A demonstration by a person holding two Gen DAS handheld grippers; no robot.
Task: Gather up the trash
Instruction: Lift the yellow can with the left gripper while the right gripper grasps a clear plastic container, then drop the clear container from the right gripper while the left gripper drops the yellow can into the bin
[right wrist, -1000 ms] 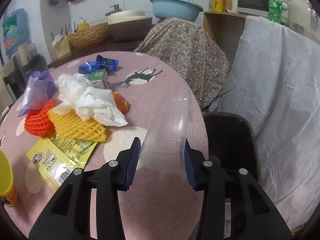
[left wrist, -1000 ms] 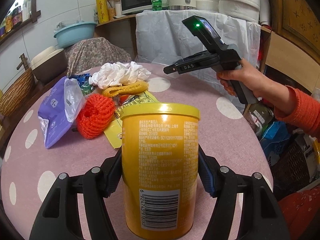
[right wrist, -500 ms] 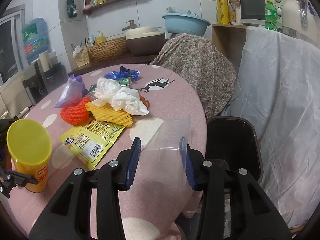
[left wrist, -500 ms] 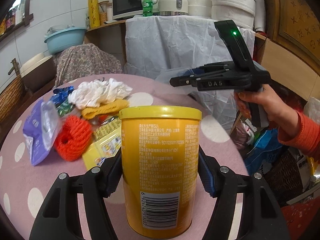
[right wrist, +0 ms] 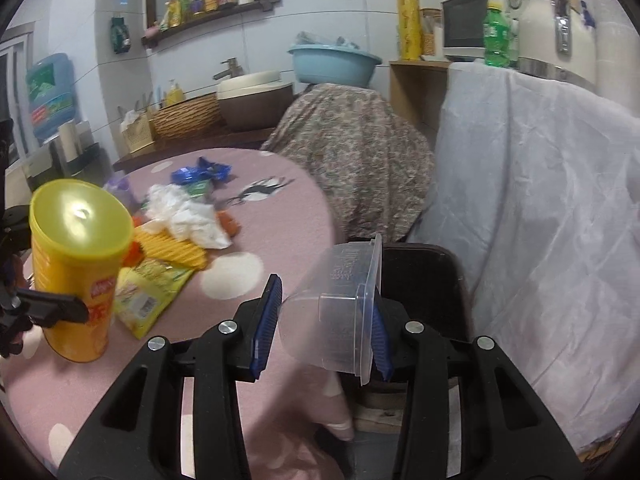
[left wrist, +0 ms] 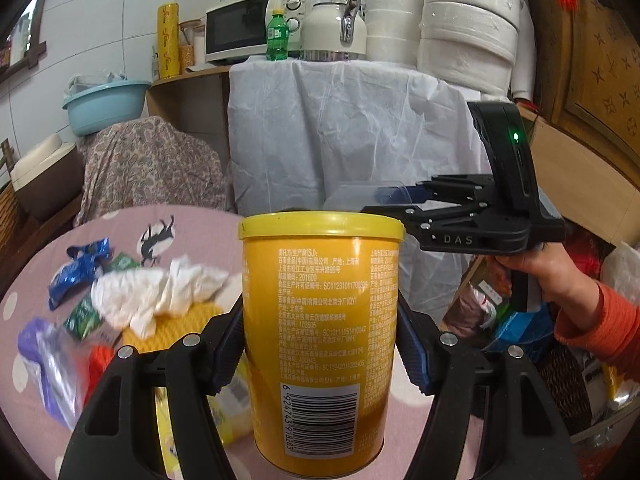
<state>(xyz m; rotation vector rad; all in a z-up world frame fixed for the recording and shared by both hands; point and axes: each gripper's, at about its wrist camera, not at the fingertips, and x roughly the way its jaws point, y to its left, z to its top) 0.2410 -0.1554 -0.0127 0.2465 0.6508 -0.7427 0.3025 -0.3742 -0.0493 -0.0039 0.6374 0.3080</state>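
Your left gripper [left wrist: 320, 344] grips the yellow can [left wrist: 320, 320] upright between its jaws, above the pink tabletop [left wrist: 192, 228]. Your right gripper [right wrist: 324, 324] clamps the clear plastic tub [right wrist: 340, 304] on its side, past the tabletop's edge over the black bin [right wrist: 424, 280]. Wrappers [right wrist: 160, 276] lie on the tabletop to the left.

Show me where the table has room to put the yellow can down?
Bare cloth lies along the table edge, right of the tissue, and near you below the yellow packet. The far left is crowded: tissue, foam net, blue wrapper.
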